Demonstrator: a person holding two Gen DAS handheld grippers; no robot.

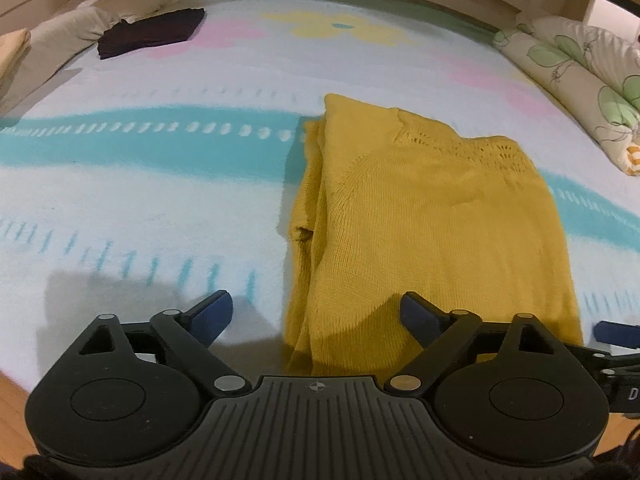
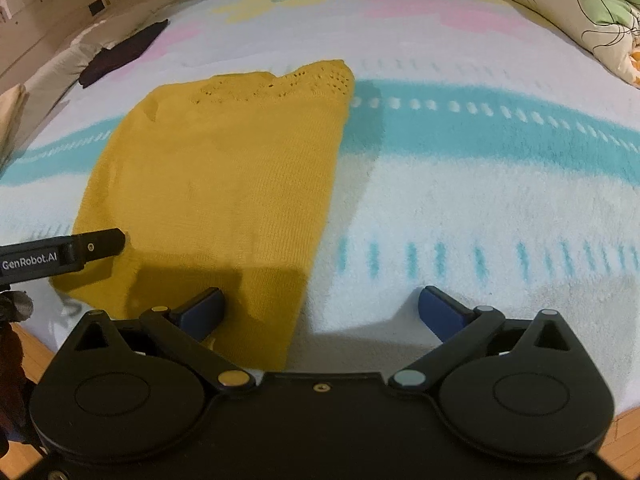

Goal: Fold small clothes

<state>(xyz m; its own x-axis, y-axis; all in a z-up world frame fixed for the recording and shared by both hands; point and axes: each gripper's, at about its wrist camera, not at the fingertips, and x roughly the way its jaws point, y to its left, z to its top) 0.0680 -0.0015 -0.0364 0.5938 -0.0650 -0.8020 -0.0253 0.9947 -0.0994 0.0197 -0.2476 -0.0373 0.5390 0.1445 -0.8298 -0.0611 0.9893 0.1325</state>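
Mustard knit sweater (image 1: 420, 216), folded lengthwise, lacy neckline, flat on blanket (image 1: 160, 200)

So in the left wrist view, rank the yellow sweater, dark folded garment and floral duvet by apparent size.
1. yellow sweater, though it lies nearest the camera
2. floral duvet, partly cut off at the edge
3. dark folded garment, farthest away
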